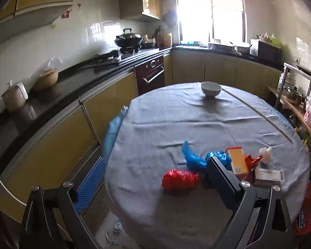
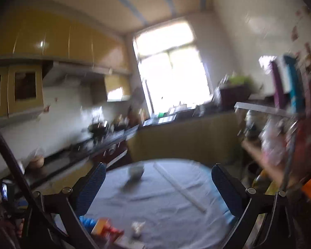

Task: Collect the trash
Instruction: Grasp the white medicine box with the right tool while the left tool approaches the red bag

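Trash lies on the near part of a round table with a grey cloth (image 1: 176, 120): a red crumpled bag (image 1: 179, 179), a blue crumpled bag (image 1: 194, 158), an orange box (image 1: 237, 160), a red-orange wrapper (image 1: 252, 159), a clear plastic wad (image 1: 265, 152) and a white flat box (image 1: 269, 175). My left gripper (image 1: 155, 178) is open and empty above the table's near left edge, the red bag between its fingers. My right gripper (image 2: 158, 188) is open and empty, held higher; the view is blurred, with the table (image 2: 155, 207), the orange box (image 2: 100, 226) and a white wad (image 2: 137, 227) below.
A white bowl (image 1: 210, 88) and a long thin stick (image 1: 257, 114) lie at the far side of the table. A black counter with a wok (image 1: 128, 38) and oven (image 1: 150, 74) runs along the left. A metal shelf (image 1: 300, 103) and a red basket (image 1: 306, 209) stand at the right.
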A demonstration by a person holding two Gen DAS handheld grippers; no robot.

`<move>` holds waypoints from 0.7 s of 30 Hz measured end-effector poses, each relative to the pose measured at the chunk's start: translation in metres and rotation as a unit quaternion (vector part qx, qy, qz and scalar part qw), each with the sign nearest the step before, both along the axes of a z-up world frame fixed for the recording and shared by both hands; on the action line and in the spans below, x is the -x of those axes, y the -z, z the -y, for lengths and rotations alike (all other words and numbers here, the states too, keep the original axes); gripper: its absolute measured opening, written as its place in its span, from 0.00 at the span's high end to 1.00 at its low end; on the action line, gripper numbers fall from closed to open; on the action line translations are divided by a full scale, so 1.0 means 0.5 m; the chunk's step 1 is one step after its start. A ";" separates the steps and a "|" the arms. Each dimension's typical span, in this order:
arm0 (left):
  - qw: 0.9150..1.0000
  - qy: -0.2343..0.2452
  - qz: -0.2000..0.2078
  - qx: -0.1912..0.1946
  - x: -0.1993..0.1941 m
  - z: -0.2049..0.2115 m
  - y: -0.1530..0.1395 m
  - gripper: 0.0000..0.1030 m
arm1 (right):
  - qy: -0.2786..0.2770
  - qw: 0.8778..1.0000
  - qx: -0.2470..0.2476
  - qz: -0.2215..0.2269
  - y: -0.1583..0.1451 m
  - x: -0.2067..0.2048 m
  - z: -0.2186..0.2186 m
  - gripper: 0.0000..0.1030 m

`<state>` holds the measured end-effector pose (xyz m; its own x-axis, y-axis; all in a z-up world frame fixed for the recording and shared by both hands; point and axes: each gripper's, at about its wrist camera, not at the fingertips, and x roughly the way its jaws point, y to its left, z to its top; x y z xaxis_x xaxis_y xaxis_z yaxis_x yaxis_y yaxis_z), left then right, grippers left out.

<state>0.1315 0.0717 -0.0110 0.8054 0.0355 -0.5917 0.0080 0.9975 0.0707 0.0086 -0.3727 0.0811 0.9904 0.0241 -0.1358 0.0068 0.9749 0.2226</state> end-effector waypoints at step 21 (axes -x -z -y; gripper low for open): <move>0.986 0.128 -0.100 0.040 -0.149 -0.032 0.191 0.05 | -0.133 0.939 0.000 -0.316 0.429 -0.346 -0.126 0.11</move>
<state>0.2058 0.0875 -0.1064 0.6487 -0.2067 -0.7325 0.2662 0.9632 -0.0361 0.1816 -0.3099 -0.1331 0.6705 0.2594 -0.6951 -0.1065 0.9608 0.2558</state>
